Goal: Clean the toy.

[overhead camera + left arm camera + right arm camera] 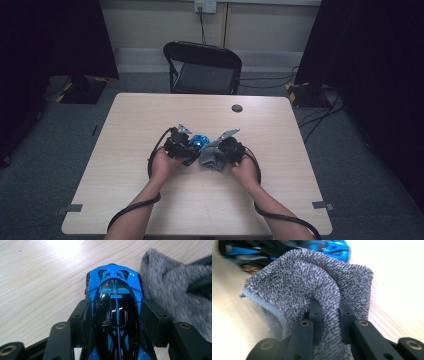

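Mid-table [150,200], the left gripper [181,143] is clamping a glossy blue toy car [115,302] by its sides, hard and slippery-looking so that's probably the safest hold, while the right gripper [227,148] is pinching a soft, floppy grey cloth [312,285] against its nose.

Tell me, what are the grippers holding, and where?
Left gripper holds the blue toy car by its sides. Right gripper pinches a fold of the grey cloth.

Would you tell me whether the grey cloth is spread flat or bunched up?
Bunched up: the grey cloth is pinched into a fold by the right gripper, draping in folds.
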